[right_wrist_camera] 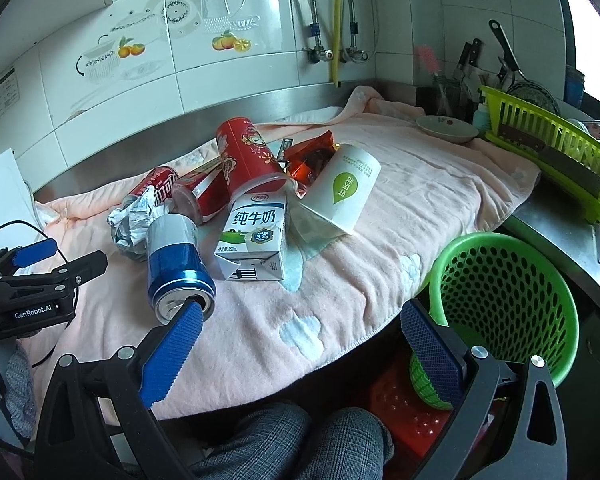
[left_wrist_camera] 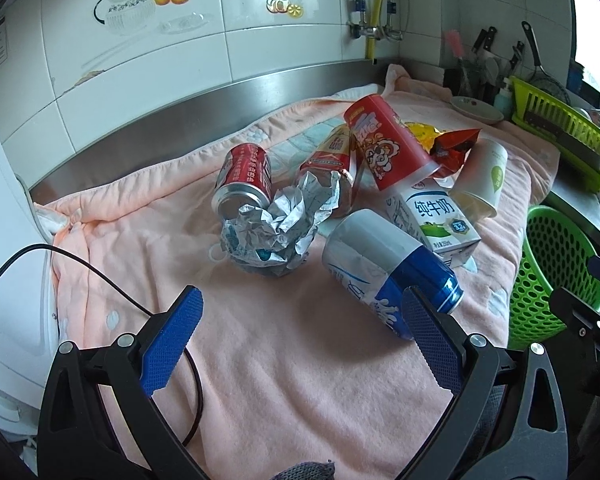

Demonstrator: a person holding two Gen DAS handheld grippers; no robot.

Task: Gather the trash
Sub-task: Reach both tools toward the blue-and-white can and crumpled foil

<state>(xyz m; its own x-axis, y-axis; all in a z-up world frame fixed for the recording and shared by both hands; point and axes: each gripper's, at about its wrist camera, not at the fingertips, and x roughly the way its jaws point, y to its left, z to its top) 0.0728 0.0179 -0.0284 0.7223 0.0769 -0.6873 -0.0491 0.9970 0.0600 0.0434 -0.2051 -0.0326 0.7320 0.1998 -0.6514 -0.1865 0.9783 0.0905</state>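
Note:
Trash lies heaped on a pink towel [left_wrist_camera: 260, 340]: a blue and white can [left_wrist_camera: 384, 264] [right_wrist_camera: 178, 264] on its side, crumpled paper [left_wrist_camera: 278, 226] [right_wrist_camera: 134, 222], a red can [left_wrist_camera: 246, 174] [right_wrist_camera: 156, 184], a tall red cup [left_wrist_camera: 384, 144] [right_wrist_camera: 248, 158], a milk carton [left_wrist_camera: 436, 216] [right_wrist_camera: 254, 240], a white paper cup [left_wrist_camera: 482, 178] [right_wrist_camera: 346, 194] and a foil snack wrapper [left_wrist_camera: 450, 140] [right_wrist_camera: 312, 158]. My left gripper [left_wrist_camera: 300, 344] [right_wrist_camera: 56, 258] is open, in front of the blue can. My right gripper [right_wrist_camera: 300, 356] is open at the towel's front edge, beside a green mesh basket [right_wrist_camera: 508, 300] [left_wrist_camera: 552, 264].
A black cable [left_wrist_camera: 100, 280] crosses the towel's left side next to a white appliance [left_wrist_camera: 4, 240]. A green dish rack [right_wrist_camera: 548, 152], a small plate [right_wrist_camera: 446, 128] and knives stand at the back right. A person's trouser legs [right_wrist_camera: 292, 440] are below the counter edge.

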